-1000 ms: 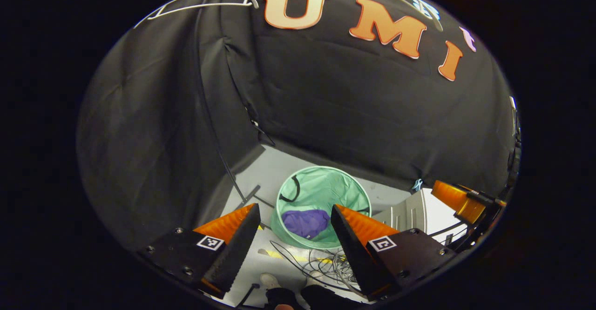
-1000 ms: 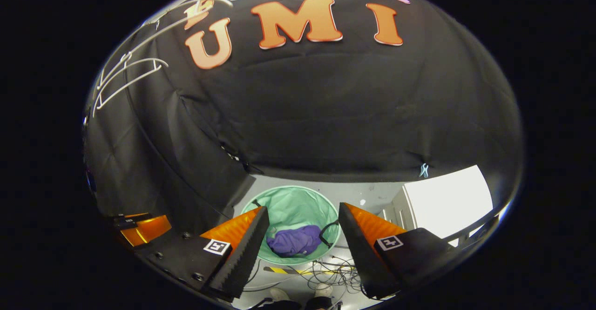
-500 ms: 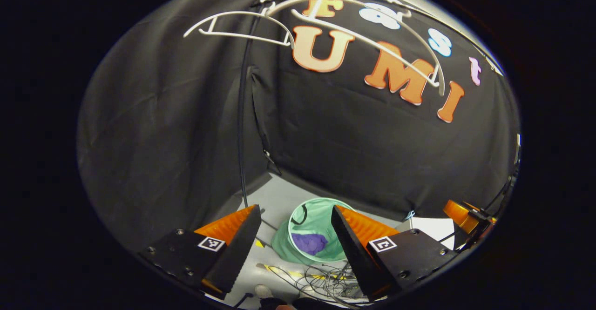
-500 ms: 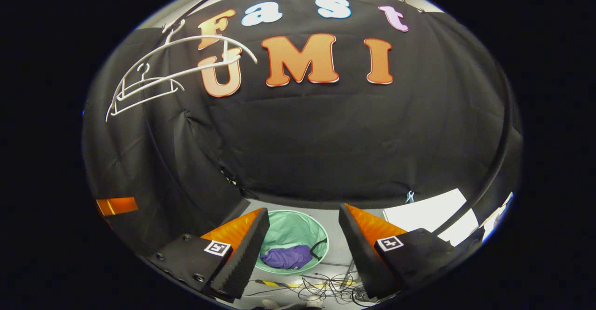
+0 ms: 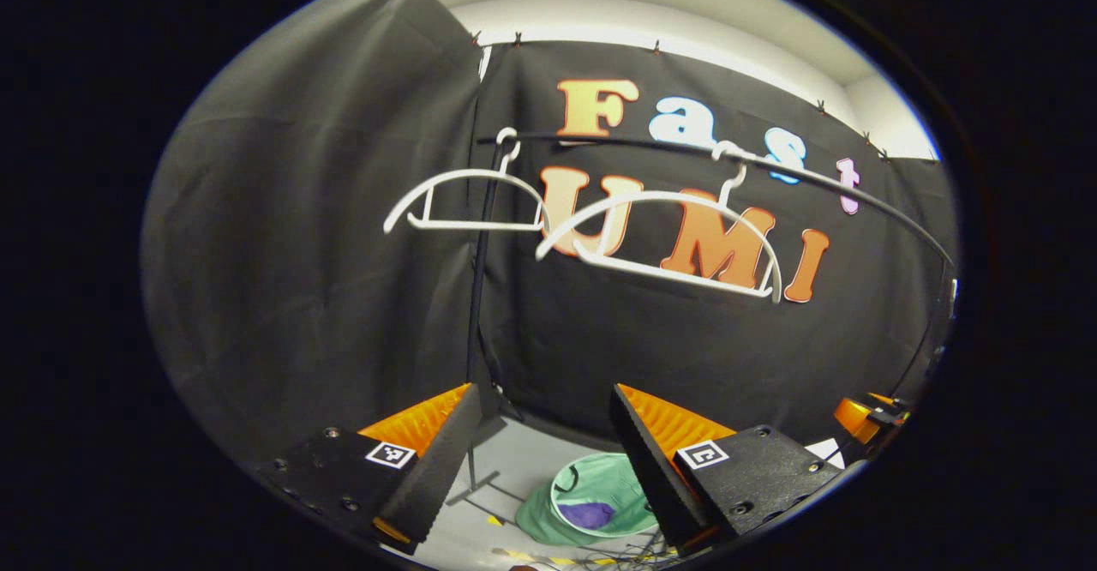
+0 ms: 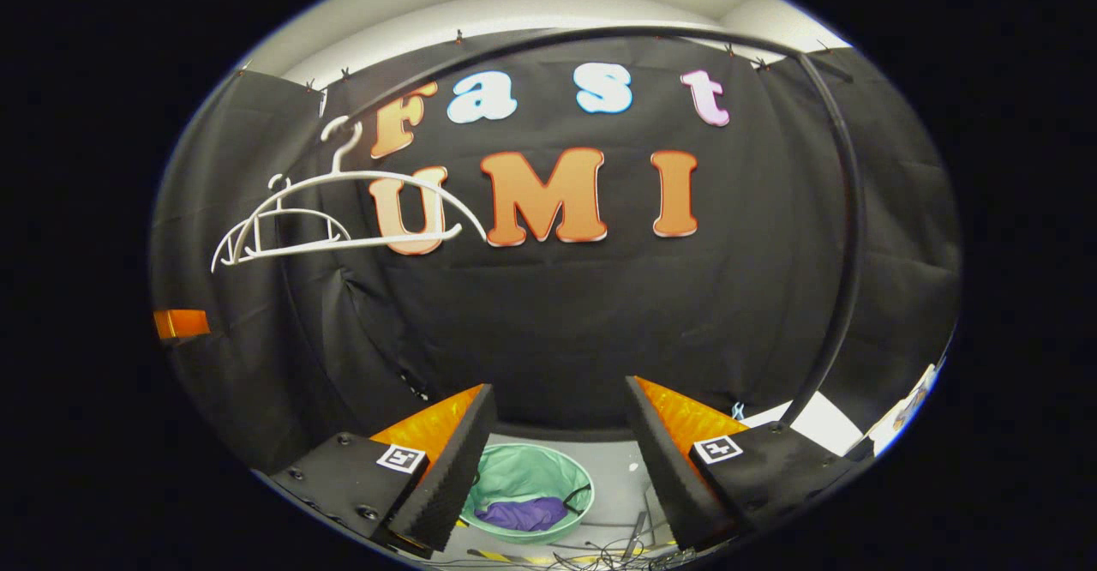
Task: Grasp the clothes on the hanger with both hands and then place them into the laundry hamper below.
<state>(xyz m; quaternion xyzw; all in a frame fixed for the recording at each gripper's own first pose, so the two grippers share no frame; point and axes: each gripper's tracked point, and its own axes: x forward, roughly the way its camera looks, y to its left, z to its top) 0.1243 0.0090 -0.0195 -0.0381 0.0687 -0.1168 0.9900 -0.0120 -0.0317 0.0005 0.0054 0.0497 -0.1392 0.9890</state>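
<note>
A purple garment point(image 5: 590, 514) point(image 6: 523, 513) lies inside the round green laundry hamper point(image 5: 634, 485) point(image 6: 553, 472) on the floor far below. Two bare white hangers point(image 5: 467, 202) point(image 5: 660, 232) hang from the black rail point(image 5: 771, 164); in the right gripper view both hangers point(image 6: 343, 211) sit at the upper left. My left gripper point(image 5: 544, 451) is open and holds nothing. My right gripper point(image 6: 553, 451) is open too, with nothing between its fingers. The right gripper's body point(image 5: 866, 412) peeks in at the far right of the left gripper view.
The rail's black upright pole point(image 5: 480, 297) stands at the booth's corner, and its curved right end point(image 6: 844, 237) runs down to the floor. Loose cables point(image 6: 617, 554) and a yellow-black tape strip point(image 5: 548, 558) lie in front of the hamper. A white panel point(image 6: 823, 417) sits at the right.
Both grippers have risen and tilted up: the hamper with the purple garment dropped toward the bottom of each view and the hangers and rail came into full sight. Both stayed open.
</note>
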